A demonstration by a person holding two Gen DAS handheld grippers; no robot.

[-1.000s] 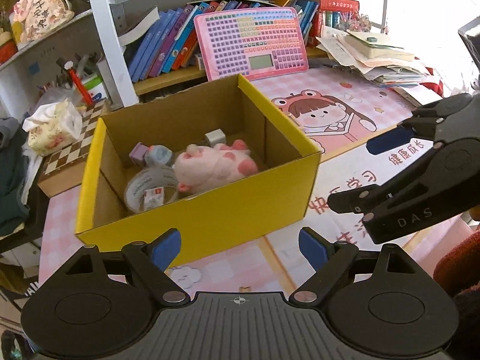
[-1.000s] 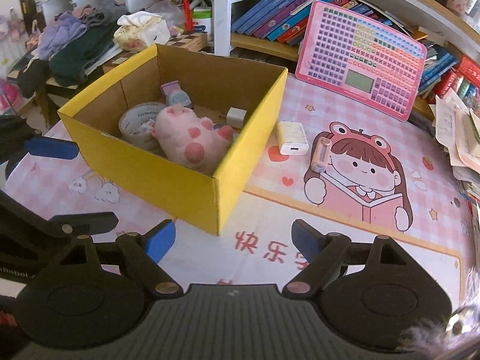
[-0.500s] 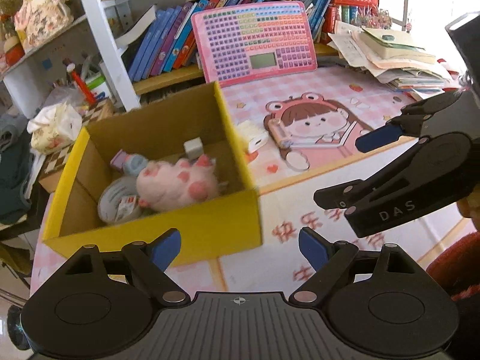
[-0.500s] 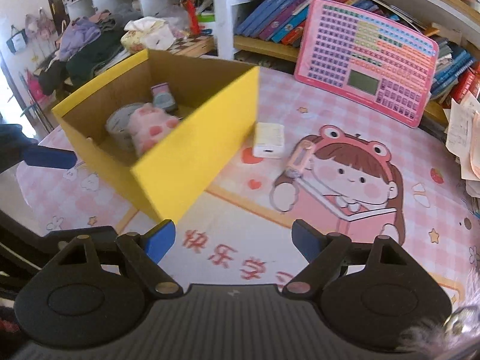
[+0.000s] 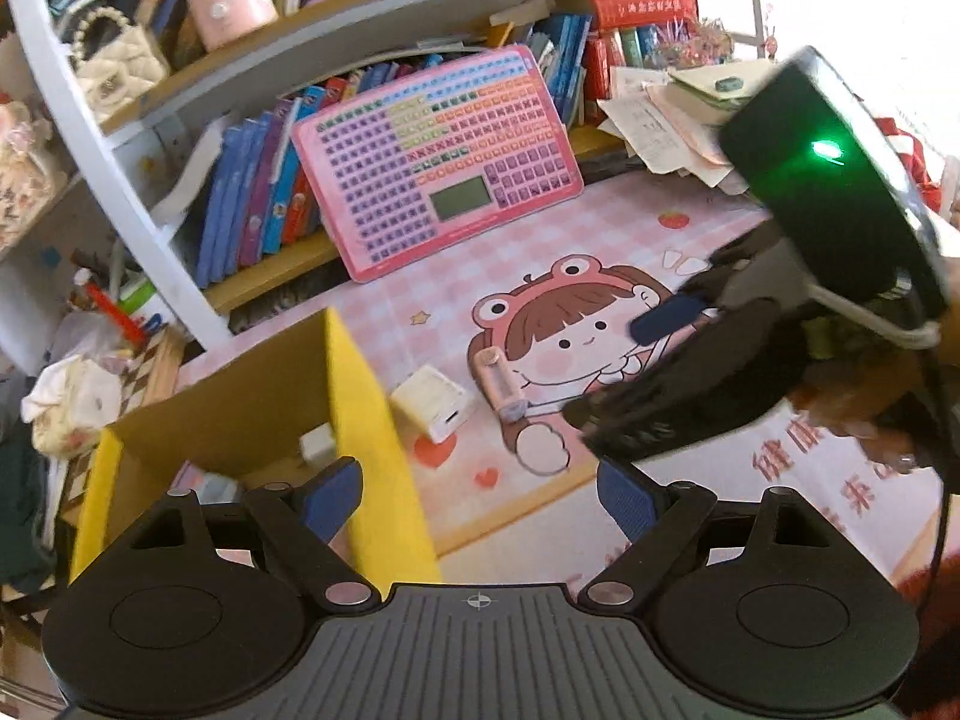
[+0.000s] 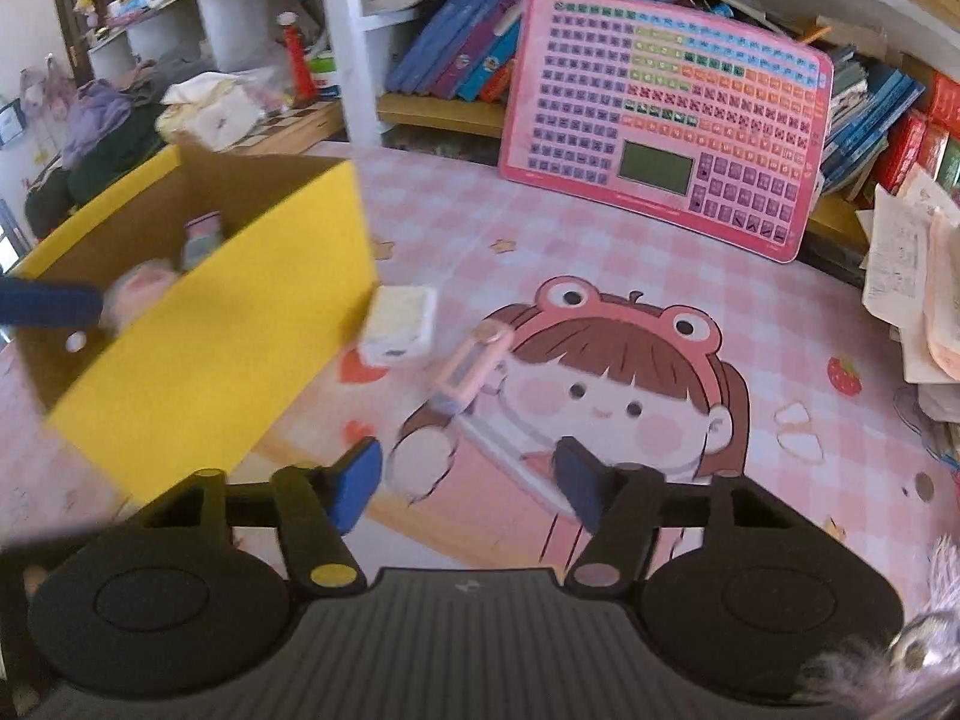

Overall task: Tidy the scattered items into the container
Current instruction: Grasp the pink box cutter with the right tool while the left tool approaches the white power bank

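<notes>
Bookshelves crowded with books stood behind a bench covered by a pink checked mat [image 6: 456,204] with a cartoon girl printed on it. At the left sat the yellow cardboard box [image 6: 198,354], already holding a pink plush toy [image 6: 144,288] and small bits. Just right of its wall lay a cream rectangular charger block [image 6: 399,324], and beside that a small pink tube-shaped item [image 6: 474,366], both outside the box.

My left gripper [image 5: 477,495] held its jaws wide apart over nothing. My right gripper [image 6: 471,480] was closing its jaws, also on nothing, short of the tube.

I judged the risk plain: closing this early, I could nudge the tube so it rolled, or knock the charger against the box.

Only my left view showed my right gripper from outside; only my right view showed the plush.
</notes>
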